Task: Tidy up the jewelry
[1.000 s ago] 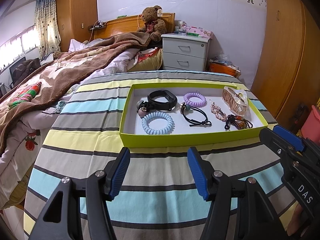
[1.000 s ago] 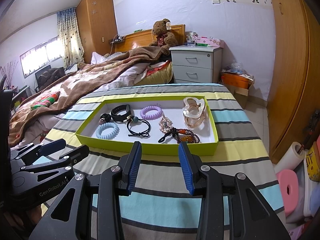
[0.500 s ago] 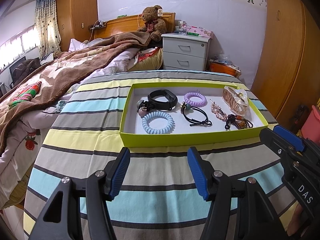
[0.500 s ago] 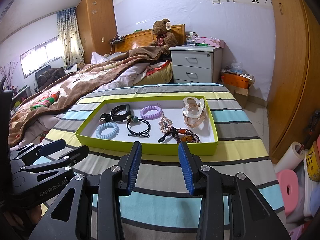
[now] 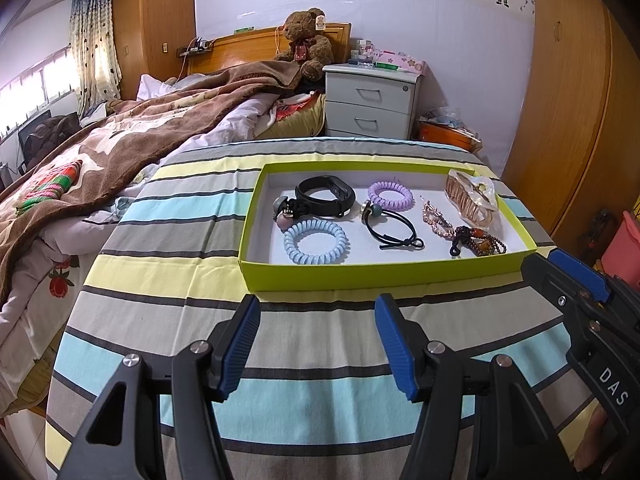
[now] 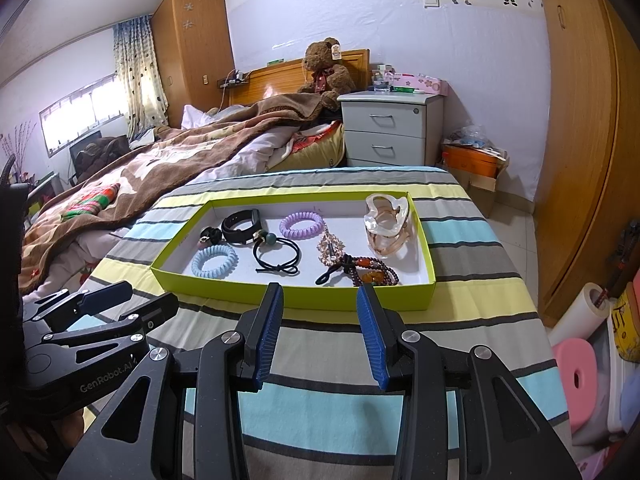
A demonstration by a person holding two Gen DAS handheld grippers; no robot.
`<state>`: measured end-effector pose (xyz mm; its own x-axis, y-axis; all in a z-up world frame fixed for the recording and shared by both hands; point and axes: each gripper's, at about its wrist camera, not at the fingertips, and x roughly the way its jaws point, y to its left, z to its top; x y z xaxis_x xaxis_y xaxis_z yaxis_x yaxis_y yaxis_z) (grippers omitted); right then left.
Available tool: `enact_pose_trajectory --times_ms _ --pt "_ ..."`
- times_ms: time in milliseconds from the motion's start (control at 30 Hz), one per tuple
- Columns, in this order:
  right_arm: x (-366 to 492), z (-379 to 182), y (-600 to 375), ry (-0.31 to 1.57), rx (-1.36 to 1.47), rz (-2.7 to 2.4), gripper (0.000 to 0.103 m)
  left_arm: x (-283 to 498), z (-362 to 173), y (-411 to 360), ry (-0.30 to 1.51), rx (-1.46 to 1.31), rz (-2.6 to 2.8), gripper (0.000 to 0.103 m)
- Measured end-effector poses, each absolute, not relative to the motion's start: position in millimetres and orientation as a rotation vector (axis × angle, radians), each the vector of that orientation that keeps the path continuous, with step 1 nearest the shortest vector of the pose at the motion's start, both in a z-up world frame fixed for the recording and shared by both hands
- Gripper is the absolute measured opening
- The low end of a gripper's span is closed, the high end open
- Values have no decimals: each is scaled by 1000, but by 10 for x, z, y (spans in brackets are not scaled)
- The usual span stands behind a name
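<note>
The green tray [image 5: 384,276] lies long side across, before both grippers' spread, empty fingers [image 5: 240,344].

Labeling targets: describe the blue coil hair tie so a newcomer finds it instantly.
On the striped tablecloth sits a lime-green tray. The blue coil hair tie lies at its front left, nearest the left gripper. It is pale blue; the other coil, the purple coil hair tie, lies farther back.

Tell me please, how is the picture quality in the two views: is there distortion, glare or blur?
Left wrist view: strong fisheye bending, dark corners; the window is overexposed; the green tray and blue coil hair tie are sharp. Right wrist view: same bending on the wardrobe; the window glares white; tray contents clear, no motion blur.
</note>
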<state>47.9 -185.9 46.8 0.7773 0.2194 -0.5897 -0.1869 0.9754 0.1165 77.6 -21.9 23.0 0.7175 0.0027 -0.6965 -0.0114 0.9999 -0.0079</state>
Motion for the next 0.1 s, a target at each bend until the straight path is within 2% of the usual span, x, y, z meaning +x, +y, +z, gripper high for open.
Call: enact_pose_trajectory --times_ms 100 --pt "478 467 -1862 644 52 220 39 774 220 -216 773 -15 10 62"
